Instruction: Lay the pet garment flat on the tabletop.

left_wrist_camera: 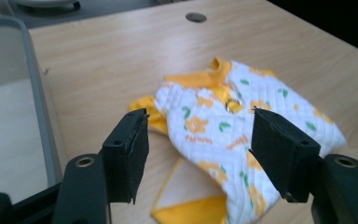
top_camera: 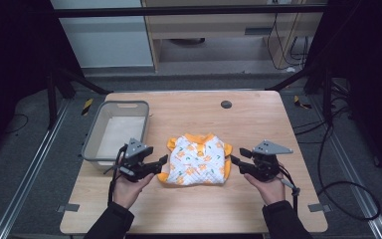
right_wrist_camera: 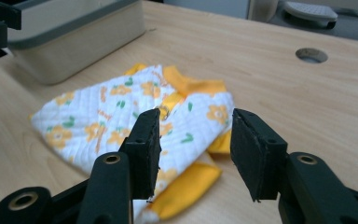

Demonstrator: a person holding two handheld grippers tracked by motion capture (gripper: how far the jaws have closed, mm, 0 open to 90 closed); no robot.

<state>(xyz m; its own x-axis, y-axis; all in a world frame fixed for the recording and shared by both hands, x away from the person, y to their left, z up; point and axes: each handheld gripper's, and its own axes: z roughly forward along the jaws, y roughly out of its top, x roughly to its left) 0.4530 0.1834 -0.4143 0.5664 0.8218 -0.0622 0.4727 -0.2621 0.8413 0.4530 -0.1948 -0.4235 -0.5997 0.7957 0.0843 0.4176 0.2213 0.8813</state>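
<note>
The wooden desk (top_camera: pixel 258 119) carries a grey plastic bin (top_camera: pixel 92 137) at its left side; what shows of the inside is a pale, bare bottom, and nothing can be seen in it. Just right of the bin, near the middle of the desk, lies a small folded garment (top_camera: pixel 199 160), white quilted cloth printed with orange flowers and green leaves, with orange collar and cuffs. A little metal snap (left_wrist_camera: pixel 233 104) sits near the collar.

The garment looks light, soft and floppy; it would likely sag and unfold if lifted by one point, so the two side edges or the thicker orange trim seem the surest places to pinch, one on each side. The quilted surface should give decent friction.

The left tool (top_camera: pixel 160 162) hovers just beside the garment's left edge with its jaws apart and nothing between them. The right tool (top_camera: pixel 235 161) sits just beside the right edge, jaws likewise apart and empty.
</note>
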